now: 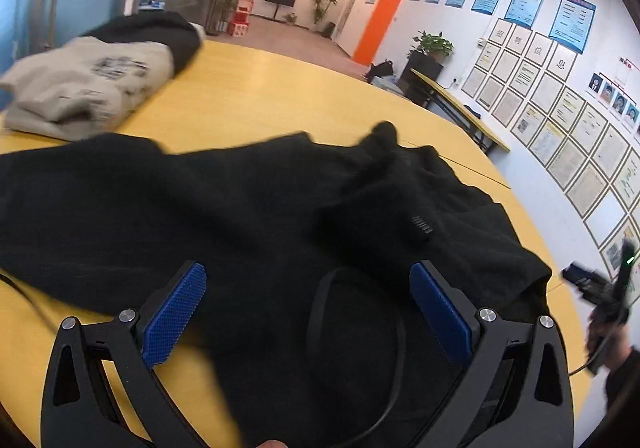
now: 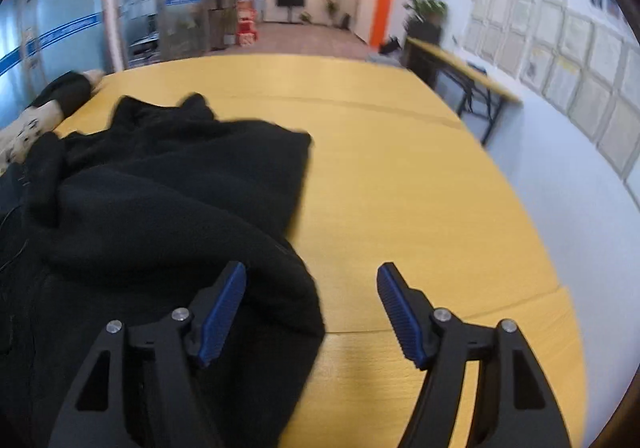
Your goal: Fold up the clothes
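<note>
A black garment [image 1: 240,208] lies loosely spread and rumpled on the yellow table [image 1: 280,88]. My left gripper [image 1: 308,280] is open and empty, hovering above the garment's near part, where a thin black cable loops. In the right wrist view the same black garment [image 2: 160,200] fills the left half of the table [image 2: 400,188]. My right gripper [image 2: 312,280] is open and empty over the garment's right edge, its left finger above the cloth and its right finger above bare table. The right gripper [image 1: 604,296] also shows at the right edge of the left wrist view.
A folded beige sweatshirt [image 1: 80,84] lies on a folded black garment [image 1: 160,32] at the table's far left; both show in the right wrist view [image 2: 36,124]. A narrow side table [image 2: 464,76] stands by the right wall, past the table's edge.
</note>
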A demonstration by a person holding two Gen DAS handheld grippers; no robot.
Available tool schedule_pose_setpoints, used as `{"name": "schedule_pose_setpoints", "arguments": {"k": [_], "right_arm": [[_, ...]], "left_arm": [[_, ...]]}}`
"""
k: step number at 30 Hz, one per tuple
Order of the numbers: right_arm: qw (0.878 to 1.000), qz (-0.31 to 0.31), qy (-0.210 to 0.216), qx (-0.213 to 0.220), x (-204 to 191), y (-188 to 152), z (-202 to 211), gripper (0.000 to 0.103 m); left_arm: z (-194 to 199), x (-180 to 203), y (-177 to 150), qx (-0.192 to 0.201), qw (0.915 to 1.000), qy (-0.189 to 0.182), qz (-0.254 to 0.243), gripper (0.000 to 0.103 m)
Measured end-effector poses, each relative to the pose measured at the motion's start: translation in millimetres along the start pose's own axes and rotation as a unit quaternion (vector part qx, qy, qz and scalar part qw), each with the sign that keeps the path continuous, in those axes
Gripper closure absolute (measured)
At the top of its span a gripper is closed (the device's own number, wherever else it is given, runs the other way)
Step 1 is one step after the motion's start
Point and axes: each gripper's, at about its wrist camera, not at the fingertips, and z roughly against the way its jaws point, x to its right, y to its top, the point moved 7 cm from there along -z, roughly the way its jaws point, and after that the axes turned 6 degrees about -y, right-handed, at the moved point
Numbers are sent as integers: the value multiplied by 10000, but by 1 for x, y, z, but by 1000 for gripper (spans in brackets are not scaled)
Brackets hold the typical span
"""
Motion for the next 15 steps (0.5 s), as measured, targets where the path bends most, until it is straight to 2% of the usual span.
{"name": "schedule_pose_setpoints", "arguments": {"k": [1,2,4,6,10,12,13,15], "right_arm": [[9998,95,148,99,-10,6,17,29],[9988,195,334,292,-26,16,37,20],[9938,487,752,665,-75,40,58,10],[9853,873,1126,939,-130,58,74,10],[9626,2093,1429,956,-261,74,43,10],[9576,2385,1432,751,-312,74,11,16],[9573,2474,1333,673,-330,74,-6,25],[9606,2535,1030,493,-348,76,-36,49]], "left_arm": [[12,-8,-1,24,10000,51,-18,0],[28,-15,-1,80,9999,91,-32,0],[59,-26,1,203,9997,163,-47,0],[99,-35,7,455,9986,261,-28,0],[192,-43,33,1165,9924,398,-11,0],[223,-48,43,1210,9912,536,33,0],[230,-53,45,1131,9910,718,80,0],[234,-62,45,963,9909,938,93,0]]}}
